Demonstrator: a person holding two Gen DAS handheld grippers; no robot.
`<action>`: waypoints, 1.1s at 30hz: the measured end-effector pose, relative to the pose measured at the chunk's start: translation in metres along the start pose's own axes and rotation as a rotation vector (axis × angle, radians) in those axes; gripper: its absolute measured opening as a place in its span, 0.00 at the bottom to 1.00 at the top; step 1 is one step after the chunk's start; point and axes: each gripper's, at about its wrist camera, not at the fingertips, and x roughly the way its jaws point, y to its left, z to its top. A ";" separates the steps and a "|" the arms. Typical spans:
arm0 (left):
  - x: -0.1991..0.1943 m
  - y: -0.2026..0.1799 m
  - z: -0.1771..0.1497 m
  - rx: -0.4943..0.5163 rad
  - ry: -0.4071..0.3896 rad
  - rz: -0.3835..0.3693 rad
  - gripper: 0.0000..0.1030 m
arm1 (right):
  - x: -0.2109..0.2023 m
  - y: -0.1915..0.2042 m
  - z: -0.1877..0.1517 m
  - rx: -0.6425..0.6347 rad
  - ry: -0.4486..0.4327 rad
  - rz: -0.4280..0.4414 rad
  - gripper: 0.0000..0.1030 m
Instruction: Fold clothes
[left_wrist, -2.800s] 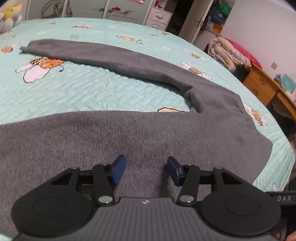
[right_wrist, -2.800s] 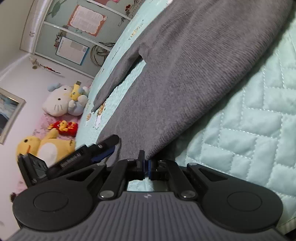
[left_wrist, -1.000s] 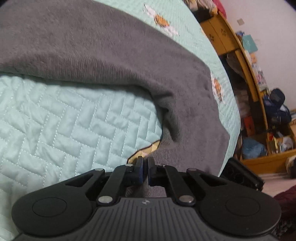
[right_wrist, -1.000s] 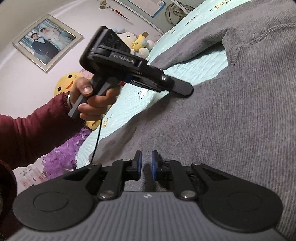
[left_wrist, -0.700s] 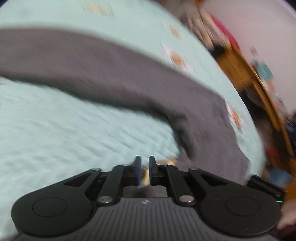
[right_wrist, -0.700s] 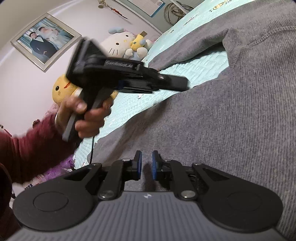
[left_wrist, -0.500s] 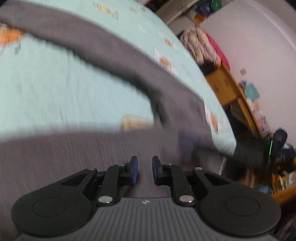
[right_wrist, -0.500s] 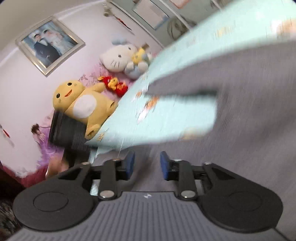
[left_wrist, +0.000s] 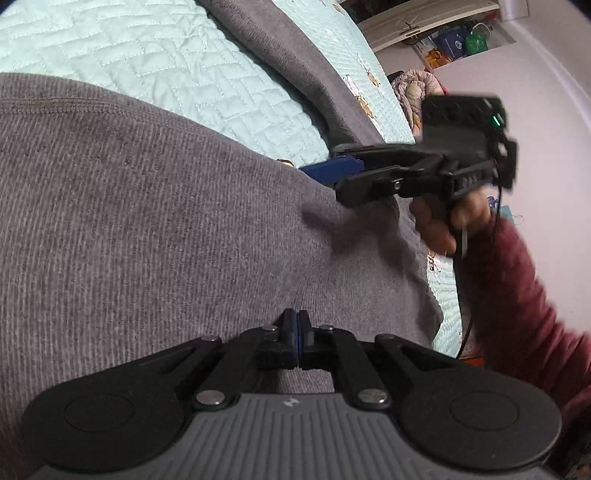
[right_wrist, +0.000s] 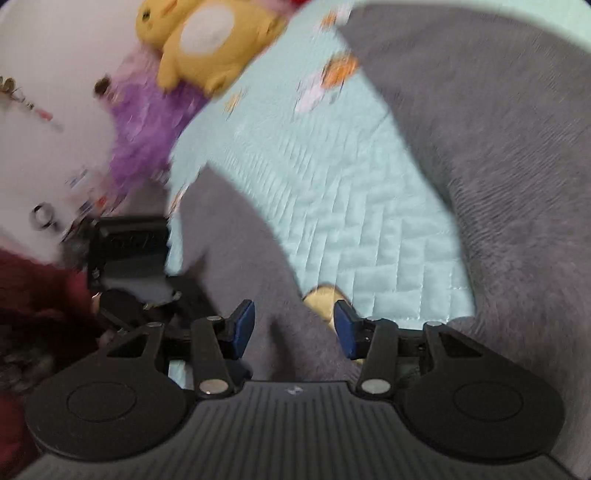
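A grey knit sweater (left_wrist: 155, 206) lies spread on a mint quilted bedspread (left_wrist: 155, 59), one sleeve (left_wrist: 295, 62) running to the far side. My left gripper (left_wrist: 296, 334) is shut just above the sweater's body; whether cloth is pinched is hidden. My right gripper (right_wrist: 293, 328) is open, low over the sweater's edge (right_wrist: 236, 266) near the armpit gap; this view is blurred. It also shows in the left wrist view (left_wrist: 328, 173), hovering over the sweater's right side.
A yellow plush toy (right_wrist: 210, 40) and a purple one (right_wrist: 144, 118) sit at the bed's head. A doorway with bags (left_wrist: 454, 37) and a bundle of bedding (left_wrist: 413, 88) lie beyond the bed's far side. The bed edge (left_wrist: 447, 295) is at the right.
My left gripper has closed fully and moved over the sweater's body. My right gripper has opened wide and swung toward the armpit area.
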 end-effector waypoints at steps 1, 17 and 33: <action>-0.003 0.000 0.000 0.003 -0.005 0.002 0.04 | 0.005 -0.002 0.008 0.000 0.063 0.025 0.46; -0.014 0.002 -0.001 0.080 -0.062 -0.017 0.06 | 0.051 -0.001 0.052 -0.041 0.361 0.090 0.04; 0.000 -0.003 -0.004 -0.024 -0.051 -0.018 0.06 | 0.064 0.162 -0.062 -0.641 -0.031 -0.871 0.01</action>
